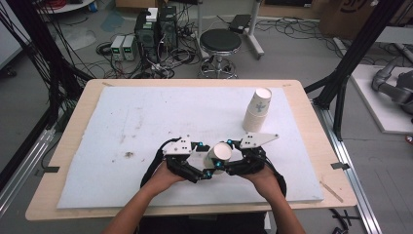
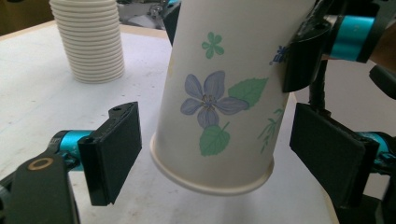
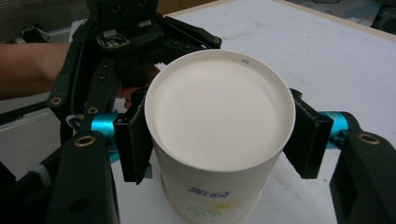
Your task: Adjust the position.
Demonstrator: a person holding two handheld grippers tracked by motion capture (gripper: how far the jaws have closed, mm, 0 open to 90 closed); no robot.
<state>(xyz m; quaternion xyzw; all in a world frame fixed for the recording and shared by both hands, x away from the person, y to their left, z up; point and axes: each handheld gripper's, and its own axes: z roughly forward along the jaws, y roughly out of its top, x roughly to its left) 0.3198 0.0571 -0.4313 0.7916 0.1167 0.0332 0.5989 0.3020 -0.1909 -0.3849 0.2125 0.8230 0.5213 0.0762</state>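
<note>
1. White padding covers the wooden table (image 1: 78,117) I work over, and at the bottom middle of the high view my two grippers meet around one upside-down paper cup (image 1: 217,156).
2. My right gripper (image 3: 219,140) is clamped on the cup just under its upturned base; in the right gripper view both black pads press its wall at left and right of centre.
3. My left gripper (image 2: 215,154) stands wide, one pad either side of the cup's rim and clear of it, so it holds nothing.
4. I judge the cup light, thin-walled and easy to crush. I would grip near the stiff rolled rim or the base ring, not mid-wall, and squeeze gently; the smooth printed paper could slip.
5. In the left gripper view I read the cup's flower print, a tilt, and the rim hanging off the padding. The right gripper view gives me the blank white base from above and the left gripper's body behind it.
6. Further off, toward the upper right of the high view, a stack of cups (image 1: 257,109) stands inverted and well apart from the grippers.
7. Beyond the table's far edge sit a black stool (image 1: 220,46) and cabling on the floor.
</note>
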